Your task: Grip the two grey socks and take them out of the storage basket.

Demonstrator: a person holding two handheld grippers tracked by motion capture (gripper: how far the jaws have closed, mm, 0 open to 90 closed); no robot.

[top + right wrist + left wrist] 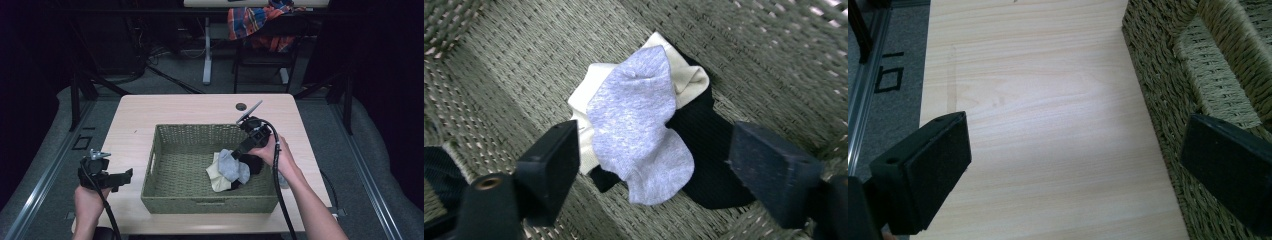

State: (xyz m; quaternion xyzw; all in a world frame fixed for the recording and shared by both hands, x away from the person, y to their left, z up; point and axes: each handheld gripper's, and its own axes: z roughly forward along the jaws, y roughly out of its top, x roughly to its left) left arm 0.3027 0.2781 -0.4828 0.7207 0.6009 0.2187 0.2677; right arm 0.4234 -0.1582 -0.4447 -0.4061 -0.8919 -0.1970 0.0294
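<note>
A lab: dark curtains (30,75), floor cables (165,52), metal rails (45,175).

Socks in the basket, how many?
3, piled at the basket's right end under the open right gripper: grey sock on top, cream sock beneath, black sock at the bottom. More may be hidden underneath.

The grey sock (639,125) covers most of the cream sock (584,100) and black sock (704,145) — their full shapes stay hidden.

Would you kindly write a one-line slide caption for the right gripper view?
Open right hand-held gripper poised over a grey sock lying atop cream and black socks in a woven basket.
</note>
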